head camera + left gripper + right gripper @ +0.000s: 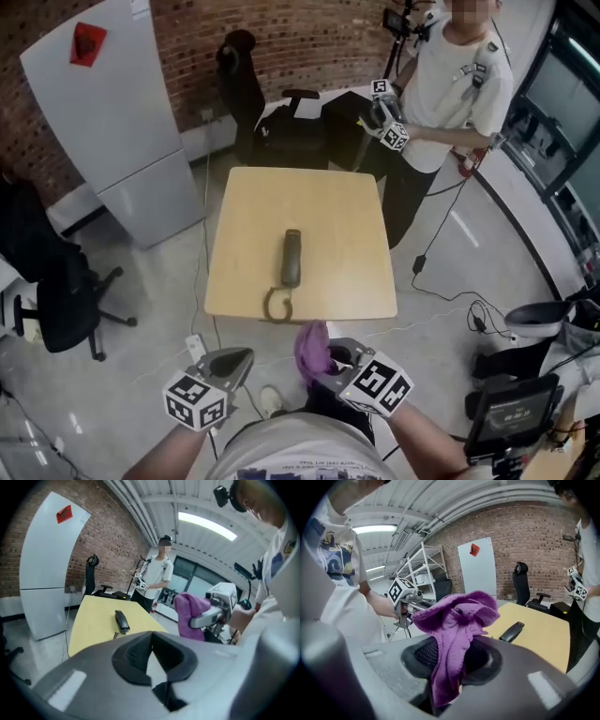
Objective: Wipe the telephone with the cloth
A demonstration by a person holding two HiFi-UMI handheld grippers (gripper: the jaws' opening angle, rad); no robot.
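**Purple cloth [312,349] in the grip, telephone [292,258] not yet touched**

On the left, the left gripper [242,356] hovers off the near edge of the table [337,216]. Its jaws are pressed together with nothing between them. It is well apart from the telephone.

In the middle, the telephone lies flat on the pale wooden tabletop, its long side pointing away from the person, nearer the front edge than the back. A curly cord [277,305] runs from its near end and loops at the table's front edge.

The handset looks like hard, smooth plastic: stiff, light and probably quick to slide on the bare wood once it is rubbed. The springy cord may also tug it askew. The best place to steady it is likely the narrow middle, across its width, or one end pressed down, leaving the rest free for wiping. That job would suit the empty left gripper.

To the right, the cloth hangs just in front of the person, short of the table. It is soft, light and limp, and folds over itself in a loose wad. The right gripper [336,360] has its jaws clamped on a fold of the cloth, with the bunched end standing out beyond the tips. That free wad is the part to lay on the handset. Because the cloth flops, it will probably need firm pressure to wipe rather than skim.
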